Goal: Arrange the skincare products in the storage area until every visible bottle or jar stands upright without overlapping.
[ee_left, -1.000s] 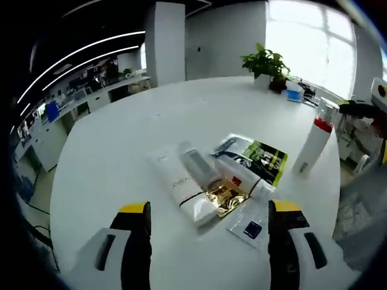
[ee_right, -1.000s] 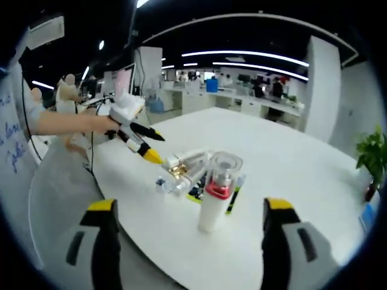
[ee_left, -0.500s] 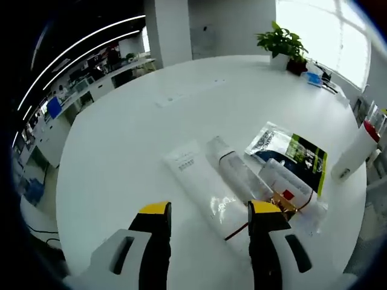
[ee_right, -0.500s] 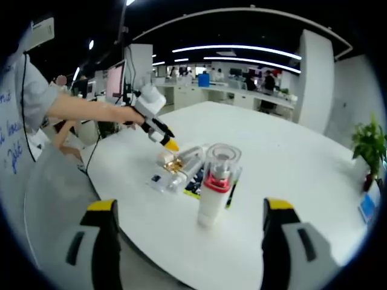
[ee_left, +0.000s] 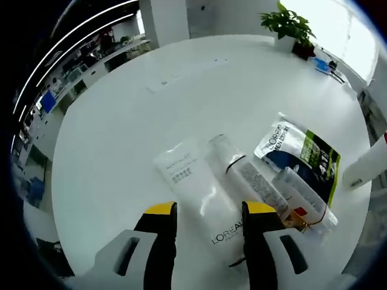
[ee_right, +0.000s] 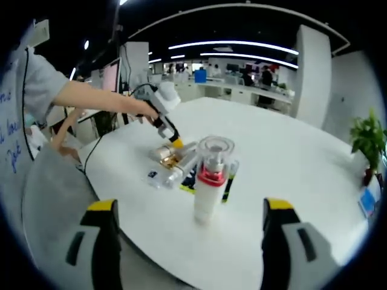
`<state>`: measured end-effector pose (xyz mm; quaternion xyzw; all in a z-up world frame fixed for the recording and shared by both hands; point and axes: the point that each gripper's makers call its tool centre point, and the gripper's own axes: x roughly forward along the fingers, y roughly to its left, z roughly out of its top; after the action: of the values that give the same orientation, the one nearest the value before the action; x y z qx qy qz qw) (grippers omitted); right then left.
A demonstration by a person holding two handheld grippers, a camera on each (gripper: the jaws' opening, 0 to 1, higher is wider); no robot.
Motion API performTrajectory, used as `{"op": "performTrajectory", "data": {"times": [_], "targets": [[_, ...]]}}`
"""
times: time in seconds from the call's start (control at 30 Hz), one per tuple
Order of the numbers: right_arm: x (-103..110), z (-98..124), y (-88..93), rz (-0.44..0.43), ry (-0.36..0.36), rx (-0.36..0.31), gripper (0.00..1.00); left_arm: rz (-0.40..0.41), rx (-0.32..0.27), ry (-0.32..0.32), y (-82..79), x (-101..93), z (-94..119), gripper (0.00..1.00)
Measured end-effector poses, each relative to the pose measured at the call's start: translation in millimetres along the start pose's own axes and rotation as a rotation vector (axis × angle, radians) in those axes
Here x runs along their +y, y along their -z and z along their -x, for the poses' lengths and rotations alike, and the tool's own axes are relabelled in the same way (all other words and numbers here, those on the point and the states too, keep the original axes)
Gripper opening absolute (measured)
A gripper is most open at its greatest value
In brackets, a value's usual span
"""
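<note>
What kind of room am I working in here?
Most likely an open-plan office: a large round white table, rows of desks with people in the background under strip ceiling lights, and a potted plant by the window.

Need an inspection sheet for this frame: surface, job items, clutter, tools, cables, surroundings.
Surface: white round table.
Job's things: white tube, clear tube and a third tube lying flat side by side; pump bottle upright.
Clutter: green sachet; small sachet.
Tools: left tool straddling the white tube, jaws not closed; right tool open, short of the bottle.
Cables: one at the table edge.
Surroundings: office desks, plant.
</note>
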<state>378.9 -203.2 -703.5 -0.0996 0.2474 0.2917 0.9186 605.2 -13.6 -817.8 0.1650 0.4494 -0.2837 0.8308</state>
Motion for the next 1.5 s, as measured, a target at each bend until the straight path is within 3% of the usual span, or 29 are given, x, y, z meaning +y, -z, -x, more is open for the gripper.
{"op": "performTrajectory", "data": {"times": [0.07,0.33,0.47,0.6,0.77,0.93,1.1,1.2,1.5], "targets": [[-1.2,0.1,0.8,-0.004,0.002,-0.001,1.00,0.021,0.044,0.010,4.9,-1.9,-3.0,0.40],[-4.9,-1.0,2.3,-0.014,0.002,-0.001,1.00,0.053,0.112,0.029,8.0,-2.0,-7.7,0.38],[-4.3,-4.0,1.8,-0.017,-0.003,-0.004,1.00,-0.041,0.142,0.046,12.0,-3.5,-6.4,0.38],[-3.0,-5.7,0.5,-0.012,-0.010,-0.005,1.00,-0.007,0.142,0.039,11.9,-1.6,-6.0,0.36],[-1.7,-6.8,0.2,-0.012,-0.017,-0.008,0.99,-0.004,0.113,0.041,12.5,0.9,-4.8,0.33],[-0.1,-6.1,-0.4,-0.013,-0.017,-0.013,0.98,0.052,0.070,0.035,11.9,3.9,-3.3,0.29],[0.9,-4.8,-0.3,-0.022,-0.016,-0.019,0.97,0.041,0.032,-0.010,11.2,9.9,1.1,0.26],[2.0,-4.0,-0.3,-0.023,-0.015,-0.021,0.97,0.023,-0.010,-0.024,5.5,14.2,6.8,0.24],[5.2,2.0,-4.5,-0.052,-0.007,-0.053,0.96,0.031,-0.140,0.015,-14.5,9.4,36.6,0.24]]}}
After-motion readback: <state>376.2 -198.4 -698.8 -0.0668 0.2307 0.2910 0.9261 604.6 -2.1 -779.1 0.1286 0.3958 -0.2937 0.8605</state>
